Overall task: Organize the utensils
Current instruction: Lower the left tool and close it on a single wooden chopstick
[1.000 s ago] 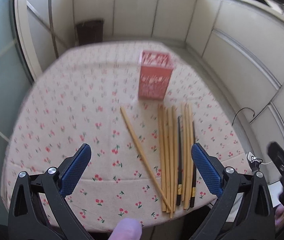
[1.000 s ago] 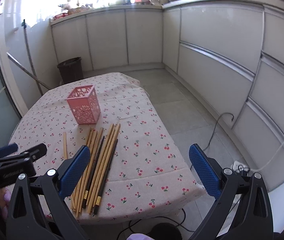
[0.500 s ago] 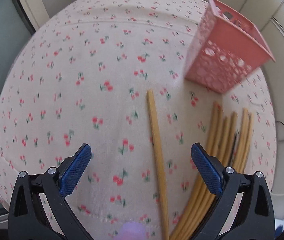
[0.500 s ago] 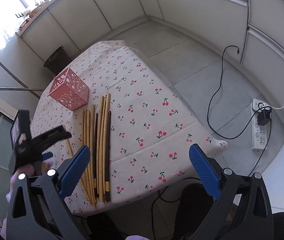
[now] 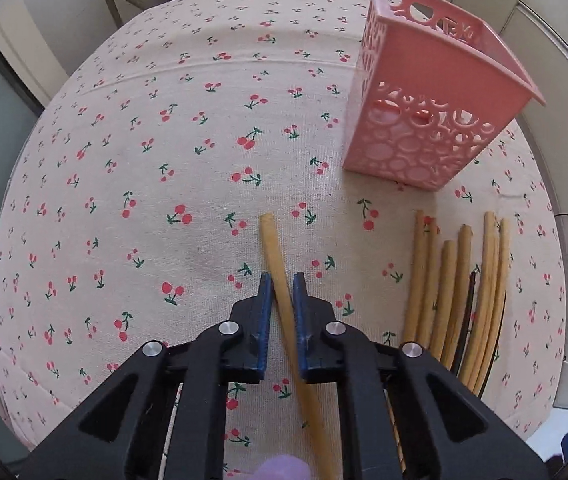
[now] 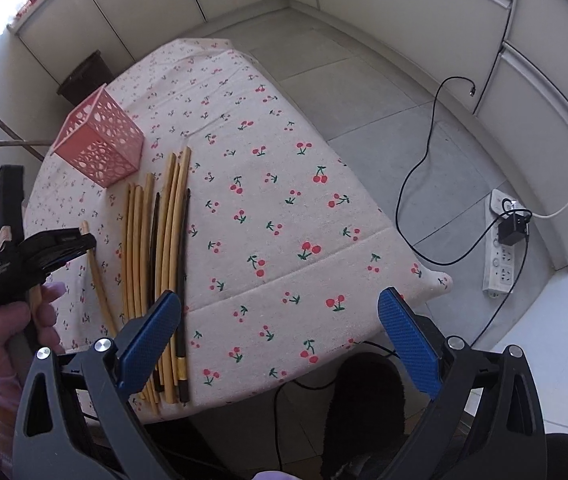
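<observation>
A single wooden chopstick (image 5: 274, 248) lies apart on the cherry-print tablecloth (image 5: 144, 200). My left gripper (image 5: 282, 280) points down at it and its jaws are closing, with the blue pads tight on both sides of the stick. The right wrist view shows the same gripper (image 6: 84, 240) in a gloved hand, over that chopstick (image 6: 100, 284). A bundle of wooden and dark chopsticks (image 5: 460, 300) (image 6: 160, 240) lies to the right. The pink perforated holder (image 5: 424, 120) (image 6: 100, 144) stands upright behind them. My right gripper (image 6: 280, 300) hangs open over the table's near edge, holding nothing.
The table edge drops off close to the right of the bundle. On the floor lie a white power strip (image 6: 504, 240) and a black cable (image 6: 424, 184). A dark bin (image 6: 84, 76) stands behind the table, with white cabinets around.
My left gripper came down over the lone chopstick and its jaws went from wide open to closed around it. The right gripper tilted down toward the table.
</observation>
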